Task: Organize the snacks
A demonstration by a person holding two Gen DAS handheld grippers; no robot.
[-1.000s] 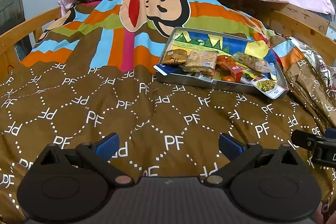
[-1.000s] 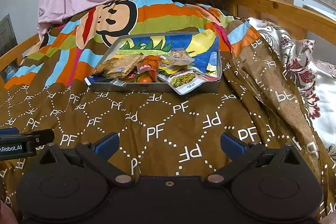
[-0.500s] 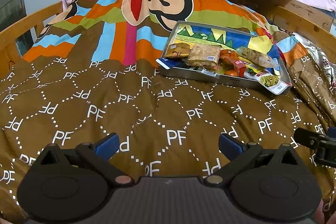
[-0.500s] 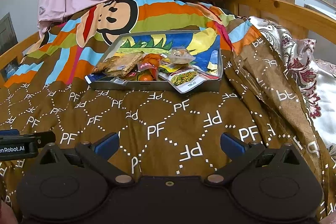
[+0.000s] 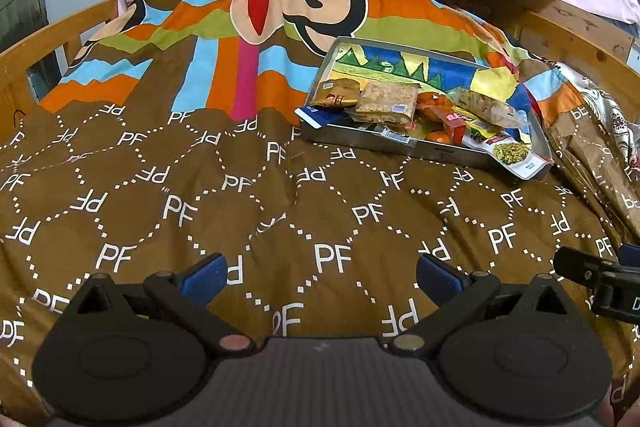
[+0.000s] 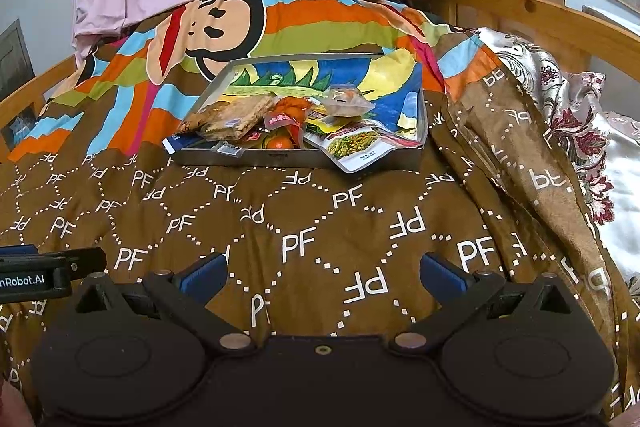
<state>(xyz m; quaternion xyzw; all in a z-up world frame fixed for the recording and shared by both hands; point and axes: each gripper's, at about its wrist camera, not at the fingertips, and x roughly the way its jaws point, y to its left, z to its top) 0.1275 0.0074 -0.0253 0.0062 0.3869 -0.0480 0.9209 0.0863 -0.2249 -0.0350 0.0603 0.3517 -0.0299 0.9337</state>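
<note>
Both views now sit slightly closer to the tray, which rides lower in frame. Left tool and right tool gape wide, empty. Snacks lie heaped in the tray, upper centre, on the bed; whether sorted or awaiting sorting is undetermined.

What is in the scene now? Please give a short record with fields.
surface: brown PF-print blanket on a bed
container: metal tray on the blanket
contents: snack packets, piled loosely
hanging over near rim: green-pea pouch
left gripper: open, empty
right gripper: open, empty
grippers to tray: both short of it
</note>
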